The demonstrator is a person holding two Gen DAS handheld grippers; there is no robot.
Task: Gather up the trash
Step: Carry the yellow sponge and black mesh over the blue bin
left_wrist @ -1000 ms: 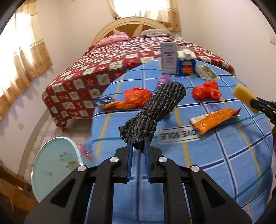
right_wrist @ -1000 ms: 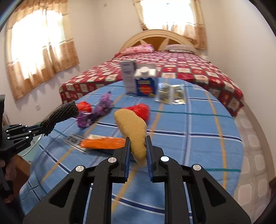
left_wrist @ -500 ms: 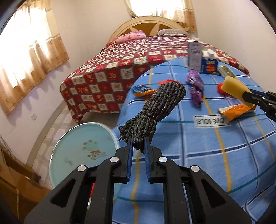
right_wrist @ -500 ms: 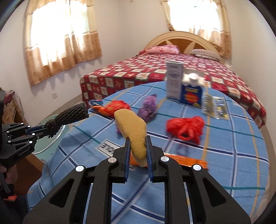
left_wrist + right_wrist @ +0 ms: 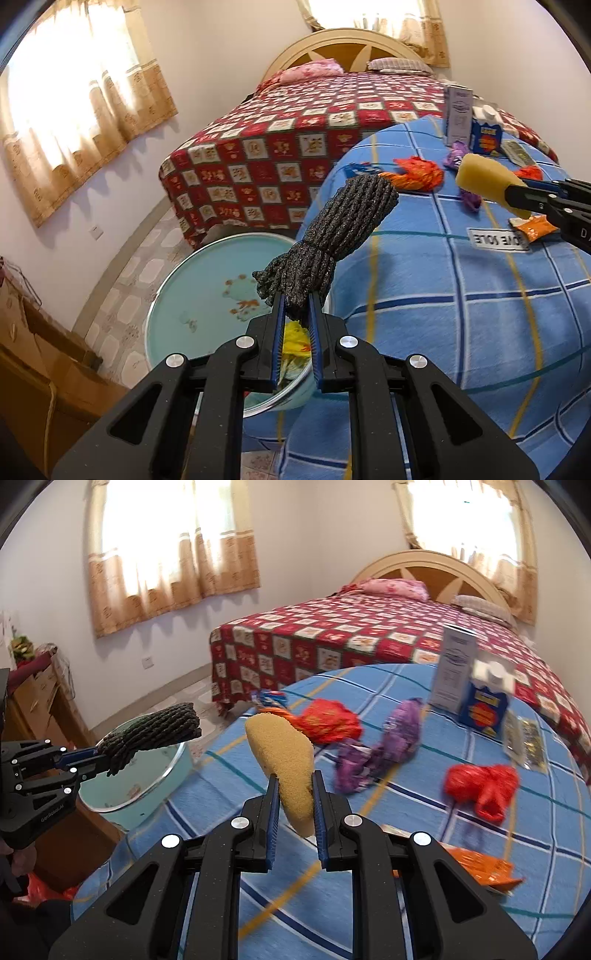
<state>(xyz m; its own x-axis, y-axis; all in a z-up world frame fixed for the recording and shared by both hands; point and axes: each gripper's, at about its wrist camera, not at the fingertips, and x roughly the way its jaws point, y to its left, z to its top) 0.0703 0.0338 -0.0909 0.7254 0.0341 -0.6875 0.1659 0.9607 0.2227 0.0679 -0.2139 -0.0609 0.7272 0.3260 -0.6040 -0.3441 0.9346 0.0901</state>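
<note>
My left gripper (image 5: 295,306) is shut on a dark grey rope bundle (image 5: 332,236) and holds it over the rim of a light blue round bin (image 5: 192,295) beside the table. Yellow trash (image 5: 293,341) lies in the bin. My right gripper (image 5: 294,786) is shut on a yellow sponge (image 5: 284,753) above the blue checked table (image 5: 406,834). The left gripper with the rope bundle (image 5: 155,731) shows at the left of the right wrist view, above the bin (image 5: 140,786). The sponge (image 5: 484,181) shows at the right of the left wrist view.
On the table lie an orange-red wrapper (image 5: 328,722), a purple wrapper (image 5: 384,753), a red bag (image 5: 480,786), an orange packet (image 5: 476,867), a white box (image 5: 452,672) and a blue carton (image 5: 484,705). A bed (image 5: 351,635) stands behind. A wooden cabinet (image 5: 40,701) is at the left.
Both grippers have swung left. The left gripper has carried the rope off the table to over the bin. The right gripper follows with the sponge toward the table's left edge.
</note>
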